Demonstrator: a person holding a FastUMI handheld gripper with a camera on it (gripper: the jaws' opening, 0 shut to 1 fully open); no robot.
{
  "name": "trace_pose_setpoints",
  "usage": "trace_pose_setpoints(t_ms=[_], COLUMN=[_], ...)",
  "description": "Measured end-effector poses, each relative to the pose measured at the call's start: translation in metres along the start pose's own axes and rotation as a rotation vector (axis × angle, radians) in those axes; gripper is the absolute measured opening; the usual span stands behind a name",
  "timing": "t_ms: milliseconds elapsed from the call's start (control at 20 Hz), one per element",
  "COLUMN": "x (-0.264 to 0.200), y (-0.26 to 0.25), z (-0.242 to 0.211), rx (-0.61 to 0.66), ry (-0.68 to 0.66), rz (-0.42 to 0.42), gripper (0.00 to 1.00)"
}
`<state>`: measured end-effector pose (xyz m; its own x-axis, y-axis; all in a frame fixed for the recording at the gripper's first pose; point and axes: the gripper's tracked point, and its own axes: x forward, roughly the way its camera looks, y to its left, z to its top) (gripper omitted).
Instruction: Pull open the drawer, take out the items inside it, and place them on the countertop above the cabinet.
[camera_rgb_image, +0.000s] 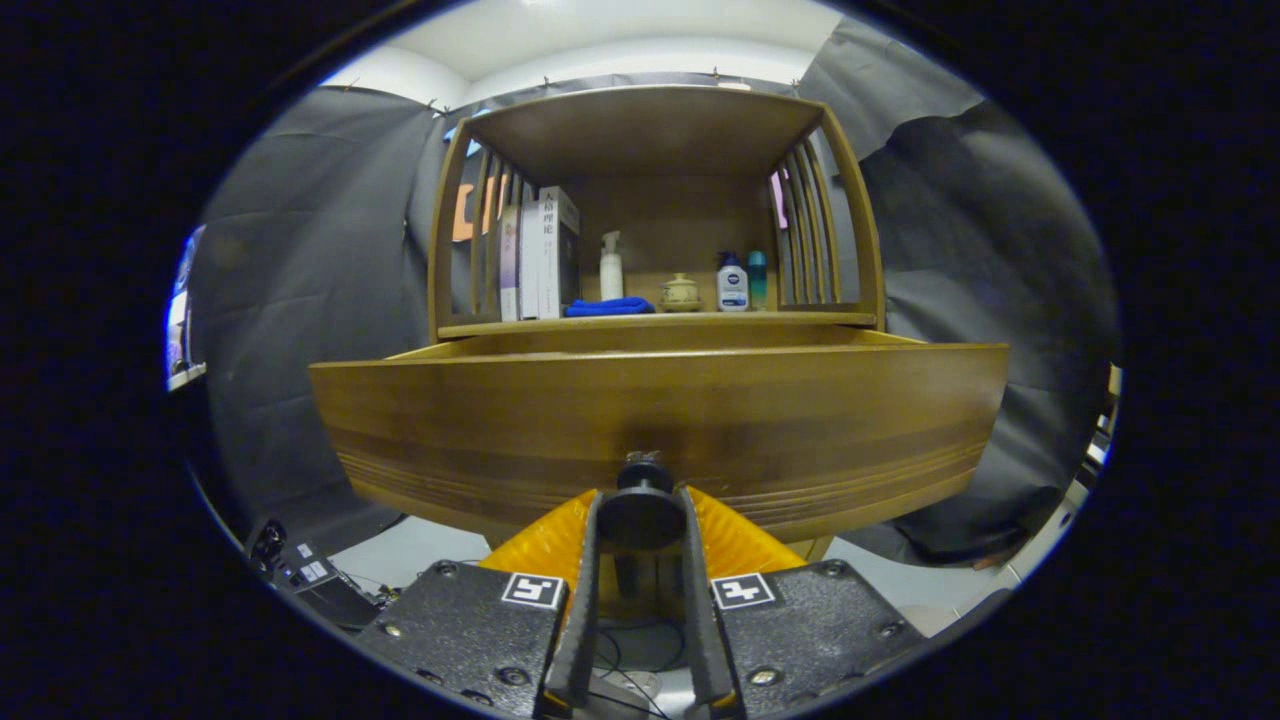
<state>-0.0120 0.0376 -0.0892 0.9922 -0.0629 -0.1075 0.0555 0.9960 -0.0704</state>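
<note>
- The gripper (641, 515) has its 2 fingers pinched on the round knob (641, 510) of the drawer (660, 430); the knob sits squarely between them, each finger touching one side, which gives a firm hold for a straight pull.
- The drawer front stands right ahead of the fingers and looks already drawn out from the cabinet (655, 200), since its top edge and side walls show behind the front panel.
- From this low angle the front panel hides the drawer's inside, so I cannot tell what items lie in it.
- Beyond the drawer and above the fingers is the countertop (660, 321), where the items are meant to go.
- It already carries books (540, 255), a white pump bottle (611, 265), a blue cloth (608, 307), a small pot (680, 292) and 2 more bottles (742, 282).
- Judging by this, the opening step is in hand; next the fingers would need to let go of the knob and rise over the front edge to reach inside.
</note>
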Motion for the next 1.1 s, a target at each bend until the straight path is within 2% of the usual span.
trace_pose_setpoints(t_ms=[150,250,350,550,650,700,800,950,1100], x=[-0.001,-0.003,-0.011,-0.034,-0.030,-0.024,-0.014,0.020,0.054], y=[0.000,0.000,-0.001,0.004,0.013,0.014,0.026,0.025,0.033], z=[0.000,0.001,0.020,0.090,0.112,0.126,0.145,0.165,0.147], rx=[-0.011,-0.015,-0.024,-0.116,-0.122,-0.113,-0.090,-0.128,-0.188], ry=[-0.001,0.001,-0.054,-0.247,-0.275,-0.277,-0.229,-0.094,0.130], rz=[-0.003,-0.002,0.000,0.004,0.044,0.058,0.122,0.130,0.163], gripper=[0.41,0.46,0.52,0.82,0.83,0.87,0.95,0.95,0.95])
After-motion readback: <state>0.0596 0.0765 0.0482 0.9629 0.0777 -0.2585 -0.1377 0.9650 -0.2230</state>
